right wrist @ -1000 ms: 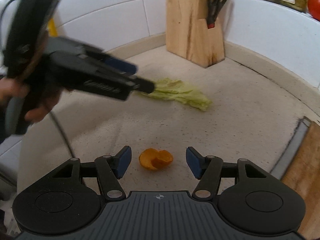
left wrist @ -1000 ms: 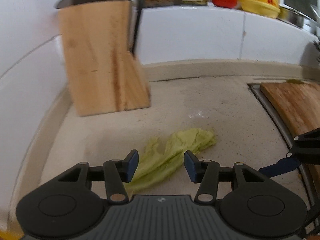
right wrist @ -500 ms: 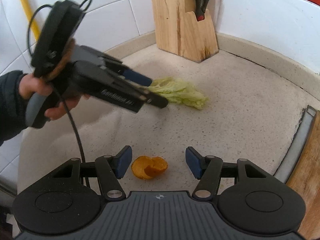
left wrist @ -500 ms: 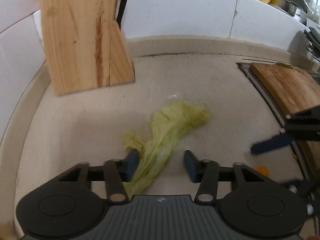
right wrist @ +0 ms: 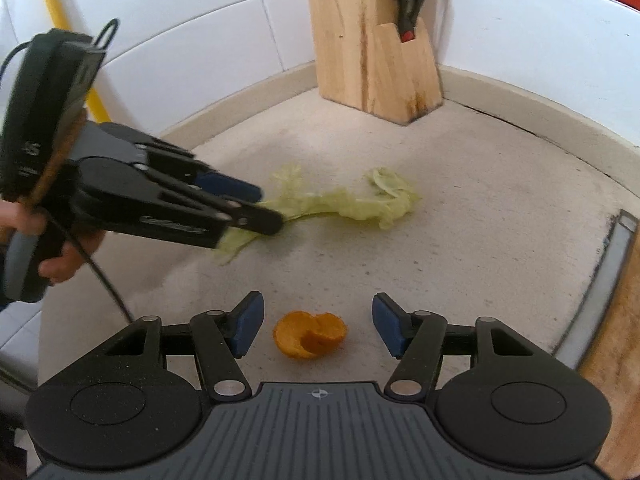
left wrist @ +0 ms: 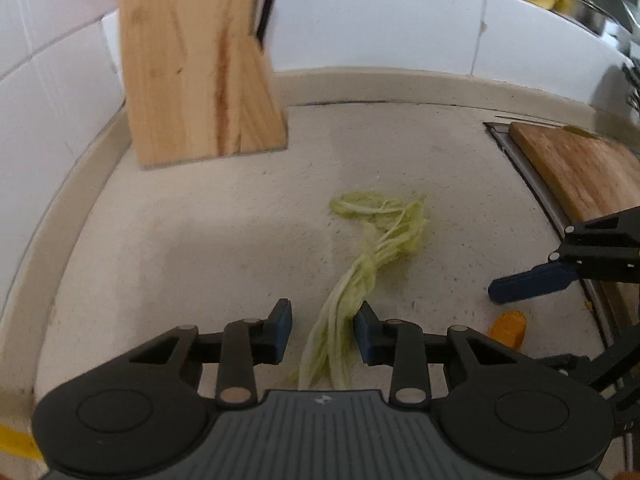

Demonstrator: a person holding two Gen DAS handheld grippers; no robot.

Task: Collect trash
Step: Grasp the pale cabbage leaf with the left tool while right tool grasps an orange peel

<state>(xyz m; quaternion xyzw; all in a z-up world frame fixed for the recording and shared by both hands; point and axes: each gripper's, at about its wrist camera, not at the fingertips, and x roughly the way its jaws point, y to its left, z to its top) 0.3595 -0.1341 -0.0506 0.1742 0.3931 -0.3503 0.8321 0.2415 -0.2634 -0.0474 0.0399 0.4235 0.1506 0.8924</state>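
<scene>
Right wrist view: one leaf (right wrist: pixel 344 204) between the closing left gripper (right wrist: pixel 256 204), one peel (right wrist: pixel 310 335) between the spread right gripper (right wrist: pixel 318 328), one knife block (right wrist: pixel 368 40) behind, speckled counter (right wrist: pixel 500 208)

So the left gripper (left wrist: pixel 322 330) dropped closer to the surface (left wrist: pixel 200 240) and its jaws are closing around the lettuce leaf (left wrist: pixel 360 276). The leaf got bunched from a flat spread into a stringy twist, and the knife block (left wrist: pixel 192 60) looks nearer now.
</scene>
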